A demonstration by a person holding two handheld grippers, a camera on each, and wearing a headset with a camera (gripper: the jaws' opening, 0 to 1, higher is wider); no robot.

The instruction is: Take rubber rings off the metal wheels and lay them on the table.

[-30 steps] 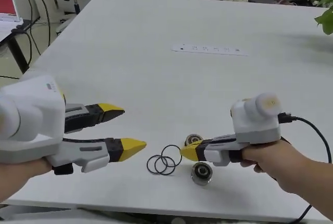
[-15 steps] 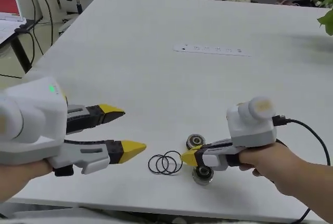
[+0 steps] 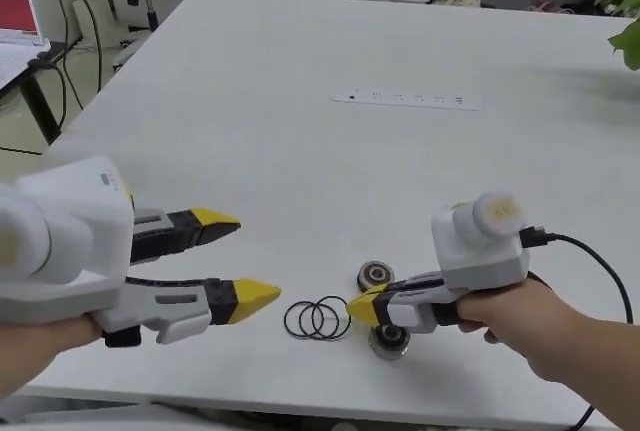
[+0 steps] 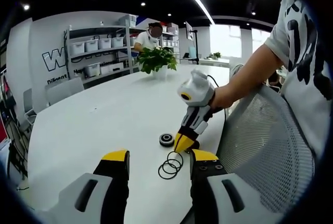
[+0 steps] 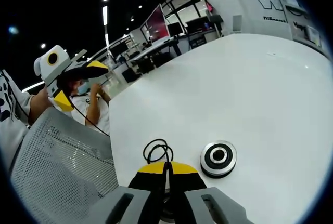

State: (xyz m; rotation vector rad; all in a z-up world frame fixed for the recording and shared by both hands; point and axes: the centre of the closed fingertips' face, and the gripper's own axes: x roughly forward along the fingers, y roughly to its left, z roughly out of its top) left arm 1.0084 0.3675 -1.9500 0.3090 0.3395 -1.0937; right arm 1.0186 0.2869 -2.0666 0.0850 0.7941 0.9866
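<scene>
A small cluster of thin black rubber rings (image 3: 318,318) lies flat and overlapping on the white worktop (image 3: 300,101), close to its near edge. Just to their right are two round metal wheels. One wheel (image 3: 375,274) lies a little further back, clear of the rings. The second metal wheel (image 3: 386,342) lies nearer the edge and is partly covered by the right gripper (image 3: 355,308).

The right gripper, grey with yellow tips, is held in a hand low over the worktop. Its jaws are closed together, and the tips sit just beside the rings, over the second wheel. In the right gripper view the rings (image 5: 157,150) lie just past the closed tips, with the first wheel (image 5: 218,158) to one side.

The left gripper (image 3: 258,256) is held to the left of the rings, apart from them, with its jaws wide open and nothing between them. In the left gripper view the rings (image 4: 170,165) lie on the worktop ahead of the gap between the jaws.

A white power strip (image 3: 405,99) lies well back on the worktop.
</scene>
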